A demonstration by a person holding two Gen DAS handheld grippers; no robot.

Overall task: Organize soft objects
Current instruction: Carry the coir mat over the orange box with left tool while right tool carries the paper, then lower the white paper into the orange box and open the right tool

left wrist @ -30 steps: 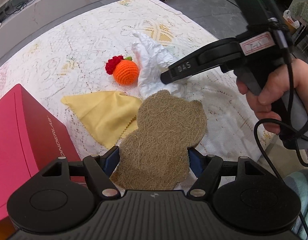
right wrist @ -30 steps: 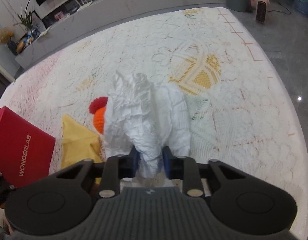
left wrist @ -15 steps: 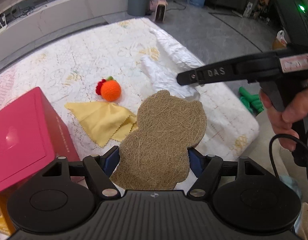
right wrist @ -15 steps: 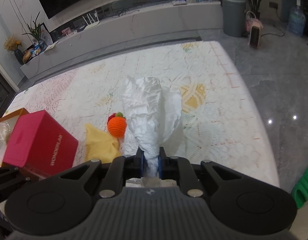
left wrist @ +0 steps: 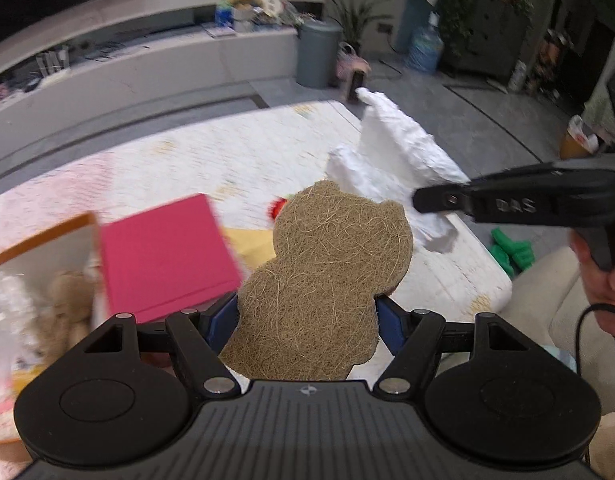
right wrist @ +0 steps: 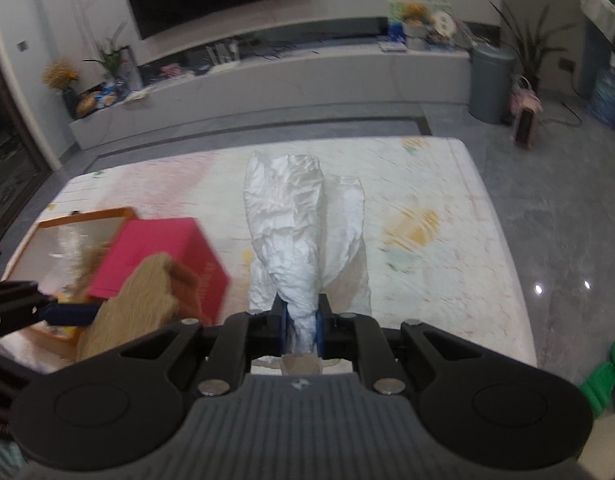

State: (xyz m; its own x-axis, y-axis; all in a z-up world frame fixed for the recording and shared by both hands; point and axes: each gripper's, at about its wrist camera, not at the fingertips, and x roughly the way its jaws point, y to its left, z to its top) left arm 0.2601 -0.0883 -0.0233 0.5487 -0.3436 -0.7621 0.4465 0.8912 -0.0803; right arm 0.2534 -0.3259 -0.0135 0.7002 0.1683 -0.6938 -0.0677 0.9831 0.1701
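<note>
Left gripper (left wrist: 307, 316): jaws spread wide, blue pads clamped on either edge of the bear-shaped fibre pad (left wrist: 327, 280), which stands flat between them, held up above the mat.
Right gripper (right wrist: 301, 322): nearly closed, pinching the bunched end of the white crumpled cloth (right wrist: 299, 232); the rest fans out beyond the fingertips, clear of the mat.
Patterned mat (right wrist: 427, 208): pale, spread on the grey floor.
Pink box (left wrist: 163, 256): near left on the mat.
Open orange-rimmed box (right wrist: 79, 220): just left of the pink one, soft items inside, blurred.
Person's hand (left wrist: 603, 280): gripping the right tool's handle, far right of the left view.
</note>
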